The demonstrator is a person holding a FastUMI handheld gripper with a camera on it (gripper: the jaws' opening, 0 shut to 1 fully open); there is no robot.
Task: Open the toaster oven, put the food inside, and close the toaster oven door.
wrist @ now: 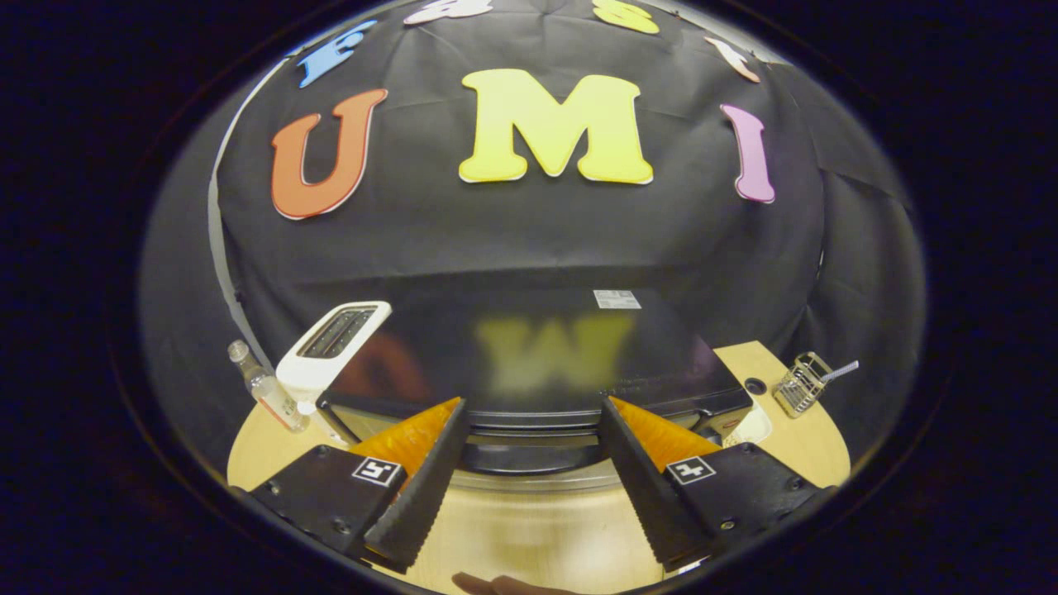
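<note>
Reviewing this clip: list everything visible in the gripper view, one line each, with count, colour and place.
toaster oven: one, black with a glossy top, on the table just ahead of the fingers, door shut.
pop-up toaster: one, white, beside the toaster oven's left end.
bottle: one, clear with a pale label, just left of the pop-up toaster.
wire basket: one, metal, on the table to the right of the toaster oven, a pale handle sticking out of it.
table: one, light wood, under everything.
gripper: one, fingers spread wide apart, nothing between them, tips close to the toaster oven's front.
</note>
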